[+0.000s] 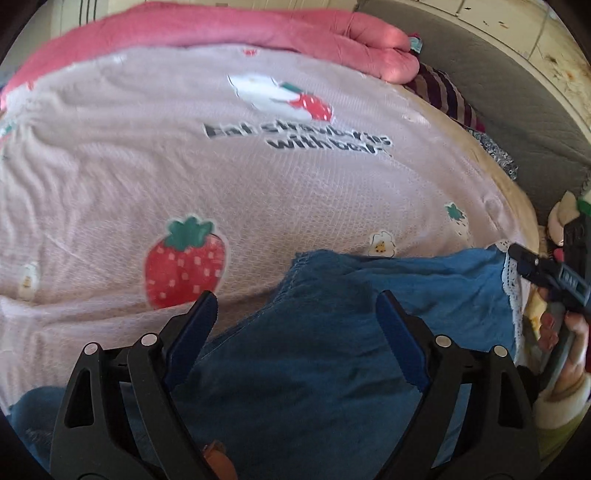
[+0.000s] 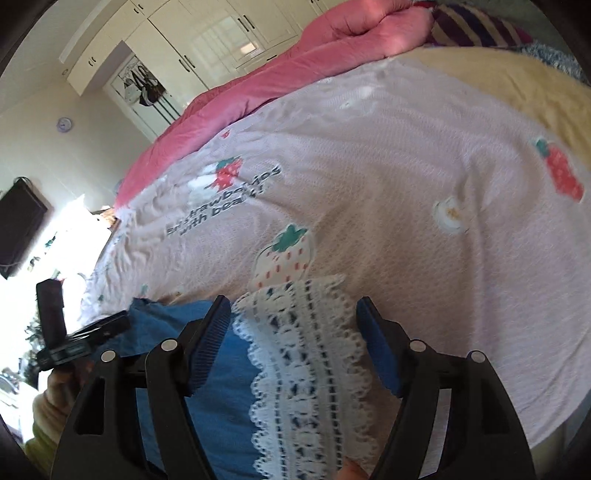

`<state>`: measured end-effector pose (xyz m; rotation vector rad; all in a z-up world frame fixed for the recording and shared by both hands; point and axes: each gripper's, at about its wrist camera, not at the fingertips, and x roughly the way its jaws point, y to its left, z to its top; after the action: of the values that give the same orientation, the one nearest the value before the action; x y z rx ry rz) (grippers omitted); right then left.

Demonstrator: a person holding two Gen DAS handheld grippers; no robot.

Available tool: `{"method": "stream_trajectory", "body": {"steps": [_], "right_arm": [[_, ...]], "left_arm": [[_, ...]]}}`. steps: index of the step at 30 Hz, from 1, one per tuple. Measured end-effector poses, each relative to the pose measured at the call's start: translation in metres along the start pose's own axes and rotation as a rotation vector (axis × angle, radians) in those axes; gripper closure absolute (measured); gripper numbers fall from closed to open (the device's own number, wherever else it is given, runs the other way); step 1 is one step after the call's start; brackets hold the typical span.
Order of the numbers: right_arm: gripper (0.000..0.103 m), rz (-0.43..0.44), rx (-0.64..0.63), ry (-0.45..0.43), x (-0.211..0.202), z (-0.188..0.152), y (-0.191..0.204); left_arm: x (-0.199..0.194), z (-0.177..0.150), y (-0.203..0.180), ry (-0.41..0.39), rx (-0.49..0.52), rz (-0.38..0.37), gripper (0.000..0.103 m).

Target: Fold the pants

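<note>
On the bed, just below the strawberry blanket [image 1: 258, 184], our blue pants [image 1: 332, 350] lie bunched, lace hem [image 2: 306, 369] under the right gripper [image 2: 295, 332]. Left gripper [image 1: 297, 325] and right both gape, jaws released. Folding's barely started, we reckon.

Your pants [image 1: 332, 332] lie on the printed blanket [image 1: 258, 184], which covers the bed. Their lace trim [image 2: 306, 362] sits at their right end. Behind the blanket you have a bunched quilt [image 1: 332, 33], with a striped cloth [image 1: 447, 92] just right of it. Your left hand-held gripper [image 1: 297, 314] hangs over the pants; your right hand-held gripper [image 2: 295, 317] hangs over the trim.
</note>
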<state>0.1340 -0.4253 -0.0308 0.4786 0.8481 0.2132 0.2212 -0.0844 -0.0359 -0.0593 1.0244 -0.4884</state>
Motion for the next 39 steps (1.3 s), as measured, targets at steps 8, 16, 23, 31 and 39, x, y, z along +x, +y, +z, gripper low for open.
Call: {"method": "stream_trajectory", "body": {"steps": [8,16,23,31,39], "right_arm": [[0.083,-0.093,-0.115,-0.029,-0.01,-0.006,0.01],[0.084,-0.139,-0.09,0.002,0.001,-0.011,0.0],[0.084,-0.201,-0.131,0.009,0.012,-0.012,0.0],[0.042,-0.181,-0.121,-0.109,-0.025,-0.019,0.0],[0.029,-0.175,-0.154,-0.108,-0.055,-0.074,0.012]], "left_arm": [[0.017,0.006,0.001,0.025,-0.048,-0.021,0.093],[0.023,0.009,-0.01,-0.024,0.006,0.043,0.095],[0.027,0.007,-0.007,-0.069,0.014,0.056,0.09],[-0.036,-0.015,-0.001,-0.175,-0.035,0.051,0.041],[-0.126,-0.117,0.0,-0.259,-0.018,0.265,0.025]]}}
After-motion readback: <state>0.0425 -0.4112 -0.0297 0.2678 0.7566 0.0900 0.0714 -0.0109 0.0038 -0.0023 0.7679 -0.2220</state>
